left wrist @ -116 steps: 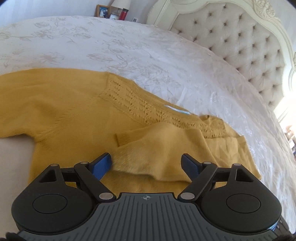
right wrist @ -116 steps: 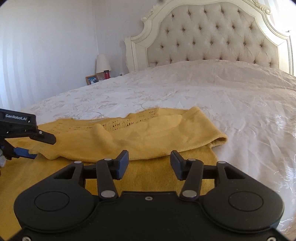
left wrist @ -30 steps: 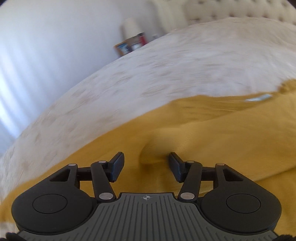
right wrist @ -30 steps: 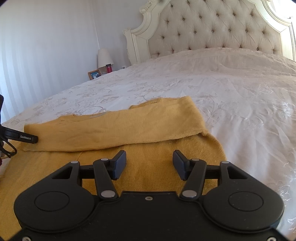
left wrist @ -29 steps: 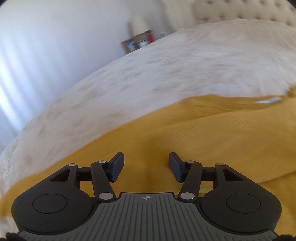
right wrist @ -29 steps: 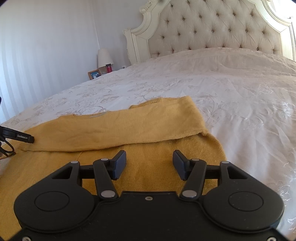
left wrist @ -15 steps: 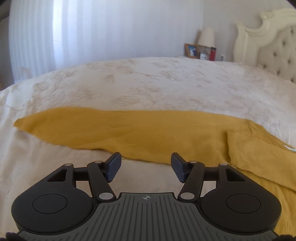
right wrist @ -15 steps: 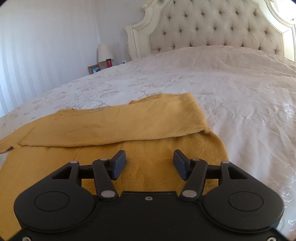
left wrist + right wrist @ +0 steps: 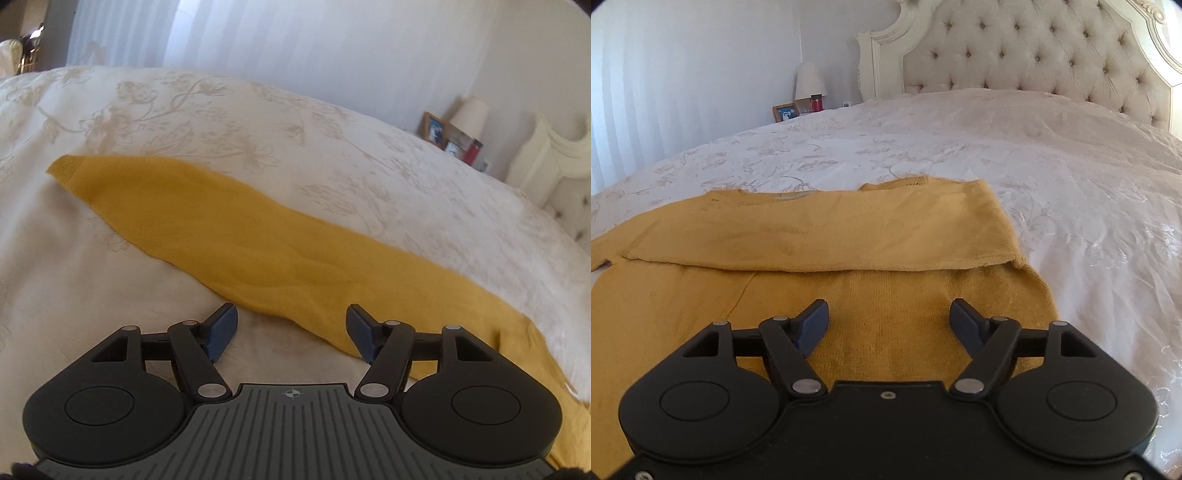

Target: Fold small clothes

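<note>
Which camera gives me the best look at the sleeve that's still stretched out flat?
The left wrist view: the unfolded sleeve runs across it from cuff to shoulder on the bedspread. The right wrist view shows only a sliver of it at its left edge.

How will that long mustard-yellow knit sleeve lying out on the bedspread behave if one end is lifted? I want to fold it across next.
The mustard-yellow knit sleeve lies flat with soft ripples, so it will probably droop limply from any pinch. It looks thin and probably light. The cream floral bedspread looks smooth, so the rest may drag along rather than stay put.
</note>
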Tool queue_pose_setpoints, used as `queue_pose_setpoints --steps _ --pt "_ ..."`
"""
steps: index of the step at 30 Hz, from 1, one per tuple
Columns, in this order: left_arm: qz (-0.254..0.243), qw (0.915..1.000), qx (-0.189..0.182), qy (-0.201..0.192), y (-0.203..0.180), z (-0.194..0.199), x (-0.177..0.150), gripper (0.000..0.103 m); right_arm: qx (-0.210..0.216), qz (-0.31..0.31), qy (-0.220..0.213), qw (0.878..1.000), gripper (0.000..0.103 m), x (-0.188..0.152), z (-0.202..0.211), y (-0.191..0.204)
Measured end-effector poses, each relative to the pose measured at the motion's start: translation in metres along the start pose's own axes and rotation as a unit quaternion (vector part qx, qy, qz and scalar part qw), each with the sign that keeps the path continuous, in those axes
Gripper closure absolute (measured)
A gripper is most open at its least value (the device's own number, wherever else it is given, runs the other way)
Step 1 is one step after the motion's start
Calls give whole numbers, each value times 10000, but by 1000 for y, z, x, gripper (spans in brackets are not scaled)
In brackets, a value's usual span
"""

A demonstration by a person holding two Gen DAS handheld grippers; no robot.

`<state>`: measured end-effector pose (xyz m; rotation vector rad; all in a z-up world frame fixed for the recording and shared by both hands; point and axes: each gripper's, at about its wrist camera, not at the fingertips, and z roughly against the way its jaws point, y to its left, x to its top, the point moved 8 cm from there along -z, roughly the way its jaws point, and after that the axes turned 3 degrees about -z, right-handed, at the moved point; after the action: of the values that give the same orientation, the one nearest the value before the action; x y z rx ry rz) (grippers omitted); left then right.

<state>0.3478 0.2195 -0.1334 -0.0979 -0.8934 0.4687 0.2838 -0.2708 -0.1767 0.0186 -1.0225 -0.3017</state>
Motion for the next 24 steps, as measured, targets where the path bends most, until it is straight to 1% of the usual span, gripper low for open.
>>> queue_pose_setpoints --steps 3,7,10,12,15,18,24 --pt "322 9995 7 3 14 -3 5 39 110 97 154 9998 20 3 -3 3" --pt "695 9975 113 -57 35 -5 13 39 240 321 120 9991 20 14 6 15" --pt "1055 9938 288 -213 55 -2 20 39 524 430 49 9977 20 25 19 29" --pt "1200 9912 453 -319 66 1 23 39 759 437 71 9961 20 30 28 40" --pt "1252 9873 840 -501 83 6 26 39 1032 462 81 9935 19 34 42 55" --pt "1266 9842 1065 -625 98 9 30 39 1336 462 61 9899 19 36 57 69" --pt "1175 9839 1141 -716 131 7 48 39 1765 460 25 9832 19 37 79 88"
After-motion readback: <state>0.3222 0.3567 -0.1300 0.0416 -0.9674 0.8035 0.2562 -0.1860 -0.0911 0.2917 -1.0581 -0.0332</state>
